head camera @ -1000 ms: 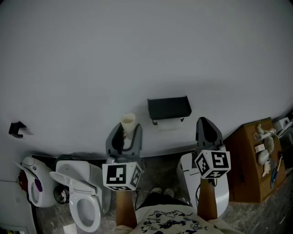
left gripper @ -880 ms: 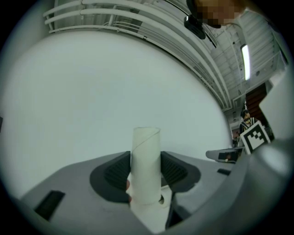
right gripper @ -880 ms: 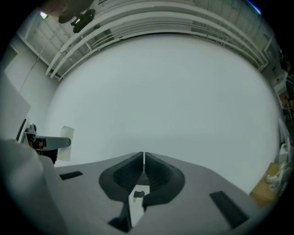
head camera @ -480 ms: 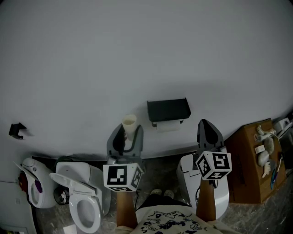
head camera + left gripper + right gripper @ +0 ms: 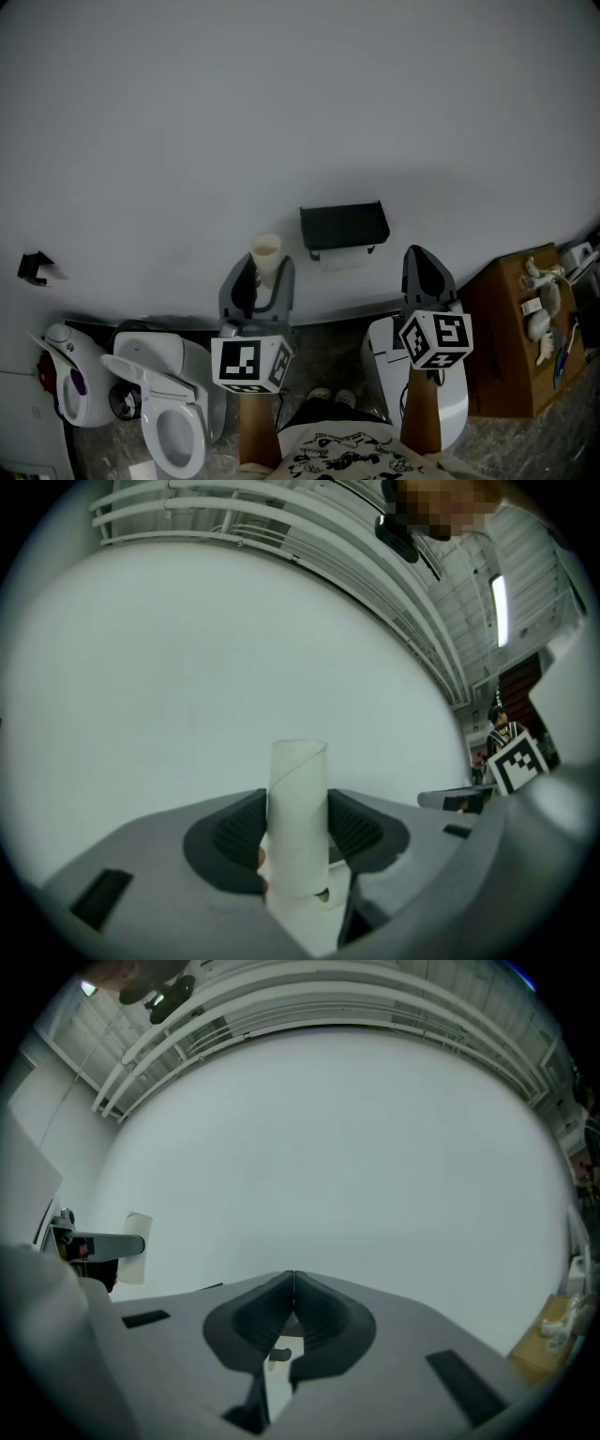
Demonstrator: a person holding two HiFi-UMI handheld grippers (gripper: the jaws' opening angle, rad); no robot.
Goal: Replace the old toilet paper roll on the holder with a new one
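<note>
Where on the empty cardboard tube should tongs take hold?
Low on its body, a jaw on either side, coming from its lower end, as the left tongs hold the cardboard tube: it stands upright, and its narrow round wall fits between them. Probably squeeze lightly; it's hollow.

The cardboard tube (image 5: 298, 822) is matt, smooth paperboard. The holder (image 5: 344, 223) is matt; the toilet (image 5: 159, 361) is glossy, smooth.
</note>
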